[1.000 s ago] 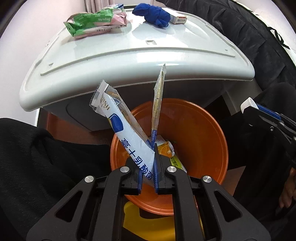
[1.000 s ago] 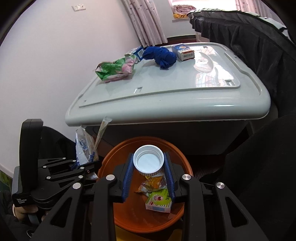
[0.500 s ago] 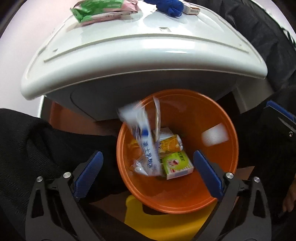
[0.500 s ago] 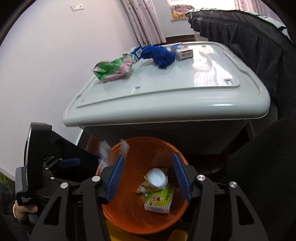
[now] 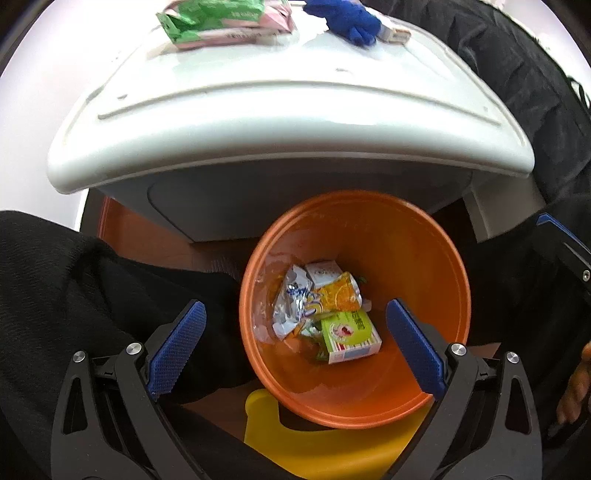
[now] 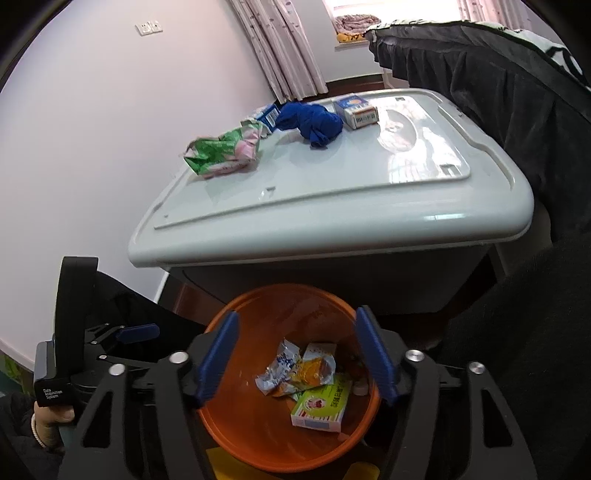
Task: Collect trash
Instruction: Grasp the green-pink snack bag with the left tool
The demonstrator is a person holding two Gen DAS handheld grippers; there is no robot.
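Note:
An orange bin [image 5: 436,266] [image 6: 258,306] stands below a white storage box. In it lie a white and blue wrapper [image 5: 291,302] [image 6: 275,367], an orange packet [image 5: 338,293] [image 6: 314,369] and a green box [image 5: 349,334] [image 6: 323,404]. My left gripper [image 5: 295,343] is open and empty above the bin. My right gripper [image 6: 297,354] is open and empty above it too. On the box lid [image 5: 295,99] [image 6: 332,184] lie a green and pink wrapper [image 5: 221,18] [image 6: 225,151], a blue cloth [image 5: 347,20] [image 6: 314,122] and a small carton [image 6: 356,110].
A yellow object [image 5: 332,443] lies under the bin's near side. Dark fabric [image 5: 517,74] [image 6: 498,92] drapes behind and right of the box. A white wall [image 6: 92,129] is on the left. The left gripper's body [image 6: 74,332] shows in the right wrist view.
Both grippers opened. The left one dropped the two wrappers and the right one dropped the white-capped container into the bin. The wrappers now lie at the bottom.

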